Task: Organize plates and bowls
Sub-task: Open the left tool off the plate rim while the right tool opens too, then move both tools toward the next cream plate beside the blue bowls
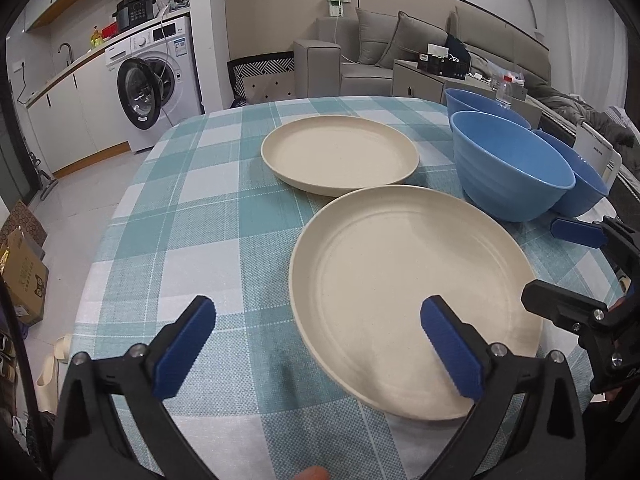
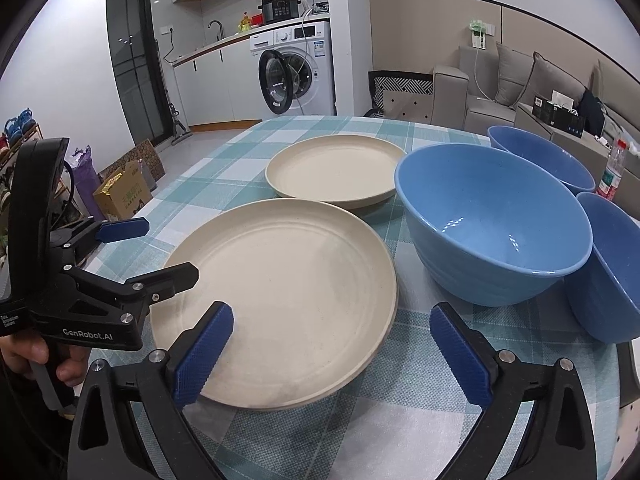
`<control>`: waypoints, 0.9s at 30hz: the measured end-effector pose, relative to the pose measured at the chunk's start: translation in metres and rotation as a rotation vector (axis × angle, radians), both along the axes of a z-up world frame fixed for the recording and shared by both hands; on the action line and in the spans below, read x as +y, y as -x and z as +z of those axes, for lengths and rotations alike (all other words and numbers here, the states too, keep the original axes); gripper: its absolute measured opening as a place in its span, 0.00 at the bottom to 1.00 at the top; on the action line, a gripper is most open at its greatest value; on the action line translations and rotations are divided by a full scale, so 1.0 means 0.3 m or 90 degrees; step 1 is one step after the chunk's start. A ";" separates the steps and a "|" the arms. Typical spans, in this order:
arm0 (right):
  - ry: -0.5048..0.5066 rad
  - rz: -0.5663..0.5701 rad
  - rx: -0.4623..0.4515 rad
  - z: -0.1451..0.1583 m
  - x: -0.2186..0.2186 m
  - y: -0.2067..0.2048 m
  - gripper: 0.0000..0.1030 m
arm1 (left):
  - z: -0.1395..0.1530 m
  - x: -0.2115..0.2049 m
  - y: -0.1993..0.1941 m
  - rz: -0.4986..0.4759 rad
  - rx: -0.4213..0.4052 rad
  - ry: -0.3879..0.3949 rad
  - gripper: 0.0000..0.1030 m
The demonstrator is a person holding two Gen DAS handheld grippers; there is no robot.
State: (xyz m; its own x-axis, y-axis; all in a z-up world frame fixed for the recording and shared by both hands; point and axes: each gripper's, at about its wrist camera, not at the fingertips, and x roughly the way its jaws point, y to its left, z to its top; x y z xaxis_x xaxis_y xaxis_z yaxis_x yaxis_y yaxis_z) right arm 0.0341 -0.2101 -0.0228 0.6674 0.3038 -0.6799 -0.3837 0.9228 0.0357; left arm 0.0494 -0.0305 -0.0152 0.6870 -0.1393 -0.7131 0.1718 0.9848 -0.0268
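Note:
Two cream plates lie on the teal checked tablecloth point(image 1: 180, 220): a near plate point(image 1: 412, 300) point(image 2: 280, 304) and a far plate point(image 1: 340, 154) point(image 2: 332, 168). Three blue bowls stand to their right: a big near bowl point(image 1: 512, 168) point(image 2: 492, 220), a far bowl point(image 1: 480, 104) point(image 2: 540, 156) and a right bowl point(image 1: 580, 184) point(image 2: 612, 264). My left gripper point(image 1: 318, 312) point(image 2: 166, 248) is open and straddles the near plate's left rim without gripping it. My right gripper point(image 2: 332, 314) point(image 1: 546, 260) is open over the same plate's right rim, nothing pinched.
The table's left edge drops to a tiled floor with cardboard boxes point(image 2: 120, 192). A washing machine point(image 1: 156, 80) stands beyond the far left corner, and a grey sofa point(image 1: 360, 60) lies behind the table. A water bottle point(image 2: 612, 172) stands past the bowls.

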 end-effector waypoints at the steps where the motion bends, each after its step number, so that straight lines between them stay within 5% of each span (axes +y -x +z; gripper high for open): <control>1: 0.000 0.002 -0.003 0.004 0.000 0.001 0.98 | 0.001 0.003 -0.002 0.001 0.001 0.005 1.00; 27: -0.014 -0.005 -0.065 0.213 0.026 -0.098 0.99 | 0.095 0.078 -0.081 0.043 -0.044 0.010 1.00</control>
State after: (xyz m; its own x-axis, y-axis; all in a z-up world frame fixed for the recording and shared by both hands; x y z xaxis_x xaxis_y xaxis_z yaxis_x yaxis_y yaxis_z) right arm 0.0635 -0.2024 0.0412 0.7350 0.3130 -0.6015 -0.3794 0.9251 0.0179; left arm 0.0737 -0.0069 0.0135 0.7427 -0.1011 -0.6619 0.1065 0.9938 -0.0323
